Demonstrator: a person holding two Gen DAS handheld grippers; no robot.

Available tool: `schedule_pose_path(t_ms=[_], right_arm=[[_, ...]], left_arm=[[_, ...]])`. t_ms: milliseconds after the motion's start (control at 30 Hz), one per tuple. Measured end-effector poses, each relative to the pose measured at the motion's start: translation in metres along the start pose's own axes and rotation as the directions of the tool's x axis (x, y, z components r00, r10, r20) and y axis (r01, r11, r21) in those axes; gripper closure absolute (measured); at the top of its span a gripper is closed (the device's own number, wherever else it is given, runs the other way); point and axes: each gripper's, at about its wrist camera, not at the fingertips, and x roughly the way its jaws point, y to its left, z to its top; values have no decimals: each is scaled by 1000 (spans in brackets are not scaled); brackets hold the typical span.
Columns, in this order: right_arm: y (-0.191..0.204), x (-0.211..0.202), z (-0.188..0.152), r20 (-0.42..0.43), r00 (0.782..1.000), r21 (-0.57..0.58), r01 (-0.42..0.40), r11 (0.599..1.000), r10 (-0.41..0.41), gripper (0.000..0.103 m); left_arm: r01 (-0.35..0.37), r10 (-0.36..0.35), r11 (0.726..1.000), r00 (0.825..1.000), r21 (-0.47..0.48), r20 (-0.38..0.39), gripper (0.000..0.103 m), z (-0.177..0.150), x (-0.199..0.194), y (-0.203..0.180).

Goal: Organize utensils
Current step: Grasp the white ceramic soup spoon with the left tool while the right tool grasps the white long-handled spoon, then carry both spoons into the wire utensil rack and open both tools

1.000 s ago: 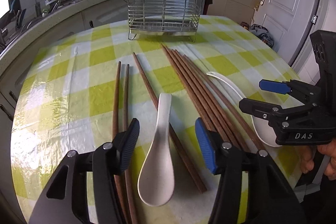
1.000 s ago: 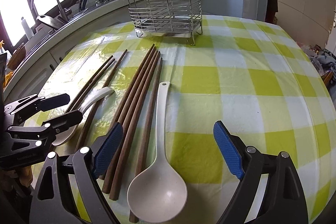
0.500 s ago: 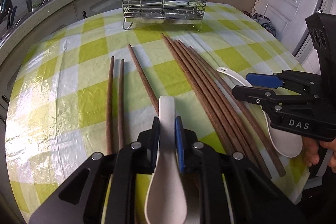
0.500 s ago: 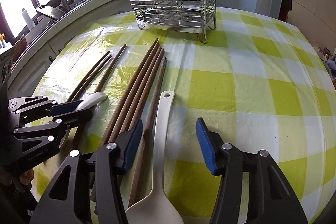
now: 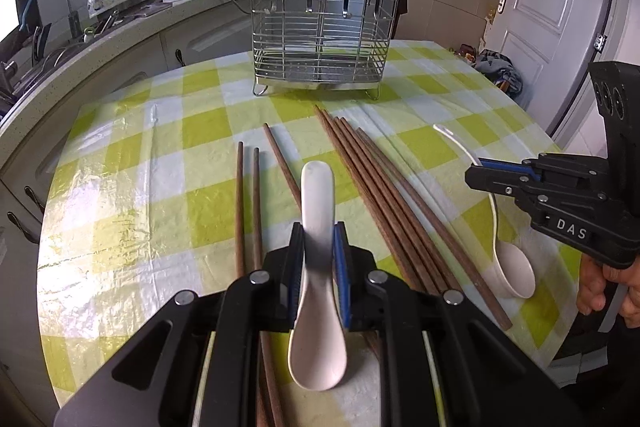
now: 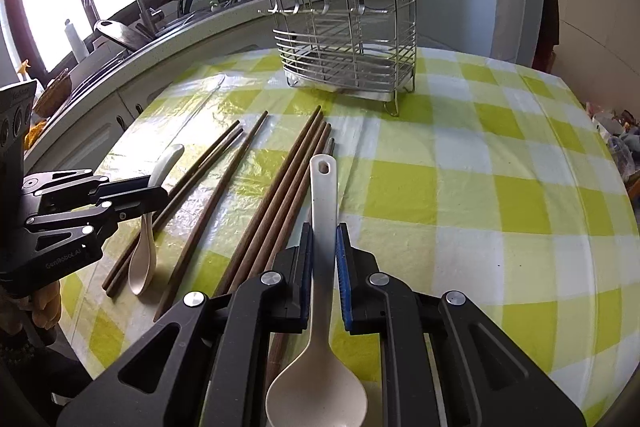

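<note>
1. Pinching a short white soup spoon (image 5: 318, 195) by its handle, the left gripper (image 5: 319, 251) has its blue pads (image 5: 341, 263) pressed against both sides of it; the handle tip points away towards the far side of the table, and the bowl hangs near the camera, below the jaws.
2. In the right wrist view the same spoon appears side-on in those jaws, its bowl hanging down over the checked tablecloth (image 6: 460, 195).
3. The right gripper (image 6: 324, 255) has just been closing its jaws – they now clamp the long white ladle (image 6: 325, 187) partway along its handle, the pads touching both edges.
4. The ladle's holed end points towards the far side, and its round bowl sits near the camera, beneath the jaws.
5. From the left wrist view the ladle curves down out of the right gripper, bowl lowest, above the cloth's right side.
6. Brown chopsticks (image 5: 372, 187) lie on the cloth between the two spoons – a bunch of several side by side, with three more (image 5: 250, 203) to their left.
7. The wire utensil rack (image 5: 322, 31) stands upright at the far side of the table, well apart from both grippers.
8. A person's fingers (image 5: 596, 287) grip the right gripper's handle at the right edge.
</note>
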Motion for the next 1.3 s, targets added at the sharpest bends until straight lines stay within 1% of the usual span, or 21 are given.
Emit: schedule_pose_path(t_ms=[167,300,400,500,600,700,867,1000,1100,1167,1233,1300], right_arm=[[0,-28,0,49,999,3,-3,1000,2,90],[0,-48,4,92,996,14,-4,1000,2,90],[-1,-57,13,116,993,20,-8,1000,6,90],[-2,-67,29,142,990,23,-18,1000,14,90],[-2,-78,58,179,984,18,-27,999,23,90],[-2,-93,96,232,972,0,-22,1000,22,90],[-6,-111,171,332,943,-4,14,1000,-12,90],[-13,-106,222,392,918,12,54,998,-55,90],[-17,-91,244,417,905,16,90,996,-88,90],[-22,-75,254,414,904,30,97,995,-101,90],[-25,-58,259,412,904,41,107,993,-114,90],[-29,-42,259,408,905,53,107,993,-120,90]], left_arm=[[-7,8,1000,999,-15,36,88,-1,-19,1],[19,-17,999,998,-41,58,89,1,-31,4],[17,-12,998,997,-53,82,89,10,-38,7],[29,-22,998,993,-62,115,89,27,-46,12],[25,-16,998,987,-56,160,89,56,-57,15],[28,-16,998,975,-52,222,89,97,-71,19],[26,-13,999,943,-35,333,89,176,-90,21],[13,-5,1000,924,-20,383,89,231,-85,16],[-4,14,1000,922,-25,387,89,261,-65,16],[-10,22,999,920,-32,390,89,274,-49,17],[-10,29,999,924,-53,380,89,283,-31,22],[-2,28,997,930,-71,366,89,286,-13,25]])
